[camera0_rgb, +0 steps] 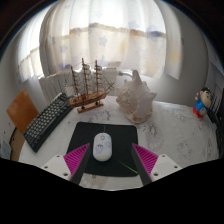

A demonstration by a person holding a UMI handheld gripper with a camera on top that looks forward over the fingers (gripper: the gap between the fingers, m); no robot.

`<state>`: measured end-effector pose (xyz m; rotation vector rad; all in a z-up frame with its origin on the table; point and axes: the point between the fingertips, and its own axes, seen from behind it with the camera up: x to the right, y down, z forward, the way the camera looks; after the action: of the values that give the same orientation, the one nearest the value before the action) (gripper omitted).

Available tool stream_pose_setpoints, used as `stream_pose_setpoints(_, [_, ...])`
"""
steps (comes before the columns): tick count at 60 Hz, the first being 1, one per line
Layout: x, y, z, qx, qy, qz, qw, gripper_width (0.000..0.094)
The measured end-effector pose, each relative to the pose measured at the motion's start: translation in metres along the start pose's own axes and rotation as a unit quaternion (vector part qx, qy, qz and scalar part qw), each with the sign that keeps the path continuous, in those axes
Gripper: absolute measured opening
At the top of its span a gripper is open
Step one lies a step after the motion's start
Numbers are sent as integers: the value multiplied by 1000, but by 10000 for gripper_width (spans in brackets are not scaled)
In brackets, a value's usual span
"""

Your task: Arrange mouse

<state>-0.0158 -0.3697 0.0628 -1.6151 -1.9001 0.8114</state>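
The gripper [106, 160] hangs spread wide above a small white computer mouse [103, 146] resting on a black mouse mat [125, 134], beside a dark keyboard [46, 120].

Keyboard [48, 118] left, model ship [88, 86] behind, crystal cluster [136, 98], figurine [204, 102] right.

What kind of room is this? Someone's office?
Probably a home desk or study by a curtained window: a white mouse on a dark mouse mat, a keyboard, and a model sailing ship. The open gripper flanks the mouse.
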Motion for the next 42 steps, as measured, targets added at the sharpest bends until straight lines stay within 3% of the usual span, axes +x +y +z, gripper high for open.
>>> stream_pose_setpoints(17, [72,33,-152,-45,39,-10,998,849])
stream_pose_setpoints(42, [123,42,-186,-31,84,2,996,848])
